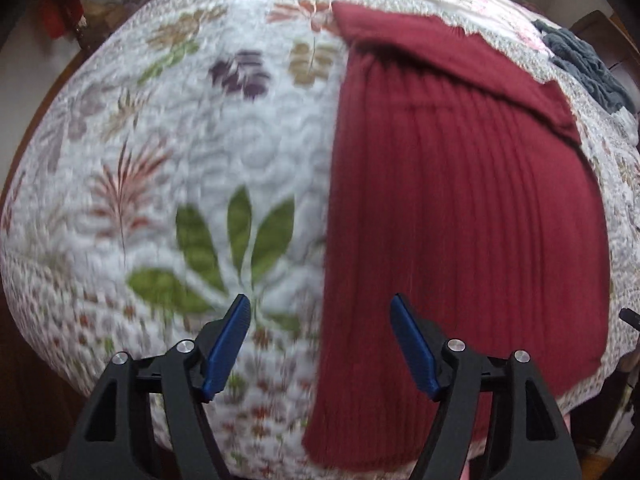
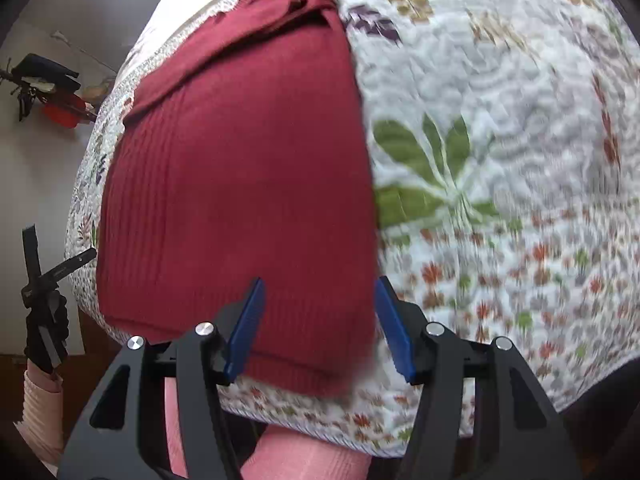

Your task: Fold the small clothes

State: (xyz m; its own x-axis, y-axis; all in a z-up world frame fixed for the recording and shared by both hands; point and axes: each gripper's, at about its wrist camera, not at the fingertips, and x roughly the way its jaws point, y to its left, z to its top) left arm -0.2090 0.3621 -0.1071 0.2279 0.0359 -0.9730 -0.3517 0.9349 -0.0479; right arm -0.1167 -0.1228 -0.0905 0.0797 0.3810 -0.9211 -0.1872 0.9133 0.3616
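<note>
Both grippers — left gripper [image 1: 320, 312], right gripper [image 2: 320, 296] — hung with jaws spread, empty, above the red garment [image 1: 460, 208] filling the frame's middle on the floral quilt [image 1: 200, 140].

This looks like a home, most likely a bedroom. A quilted bedspread [image 1: 224, 152] printed with leaves and flowers covers a bed that fills most of both views. A dark red ribbed garment [image 2: 240, 184] lies spread on it, and a grey knitted piece [image 1: 584, 68] sits near the far edge. Behind the bed stand plain pale walls [image 2: 52, 168], with household clutter (dark and red items, too blurred to identify) [image 2: 60, 100] beside one.
</note>
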